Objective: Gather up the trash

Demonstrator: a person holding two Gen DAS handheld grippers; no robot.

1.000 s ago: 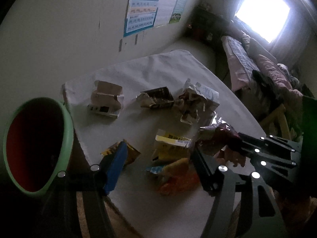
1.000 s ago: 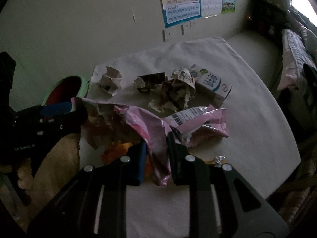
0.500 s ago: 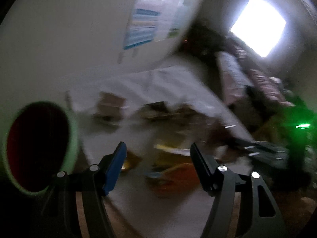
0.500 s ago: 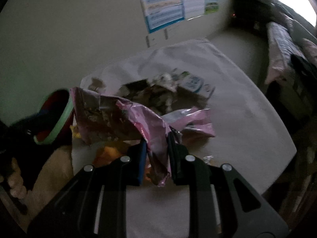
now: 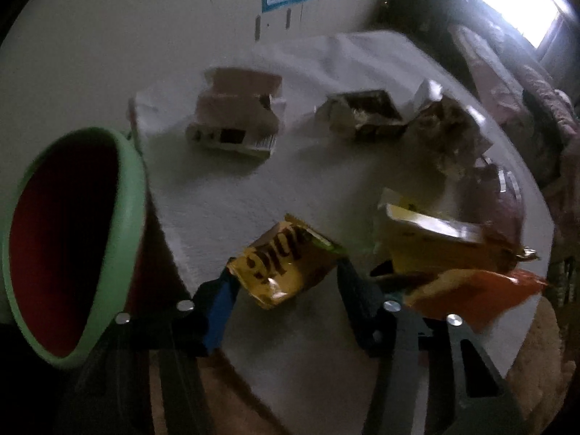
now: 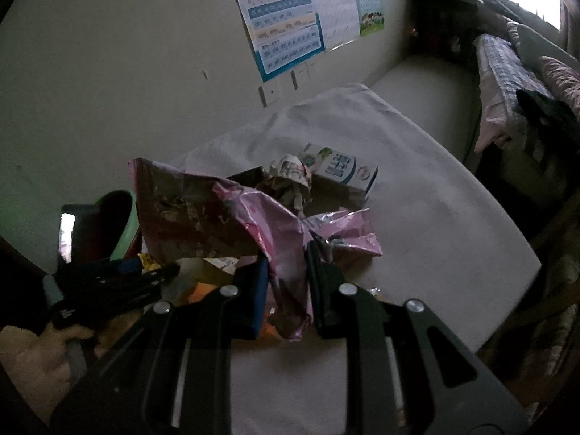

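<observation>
My left gripper (image 5: pixel 286 290) points down at the white-clothed table (image 5: pixel 224 199). Its jaws are closing around a yellow-brown snack wrapper (image 5: pixel 286 264), which lies on the cloth between the blue finger and the dark one; its corners reach both tips. My right gripper (image 6: pixel 286 279) is shut on a crumpled pink foil wrapper (image 6: pixel 235 217), held up above the table. A bin with a green rim (image 5: pixel 134 195) and a red inside stands off the table's left edge, and the bin (image 6: pixel 123 217) also shows in the right wrist view behind the left gripper (image 6: pixel 145 275).
More trash lies on the cloth: a squashed carton (image 5: pixel 239 116), a dark wrapper (image 5: pixel 362 112), crumpled paper (image 5: pixel 446 130), a yellow packet (image 5: pixel 427 239), an orange wrapper (image 5: pixel 478 293), and a blue-and-white milk carton (image 6: pixel 340 170). A bed stands at the right.
My left gripper has dropped towards the table and now straddles the yellow-brown wrapper with narrower jaws. The right gripper has tilted a little, with the pink wrapper still in it.
</observation>
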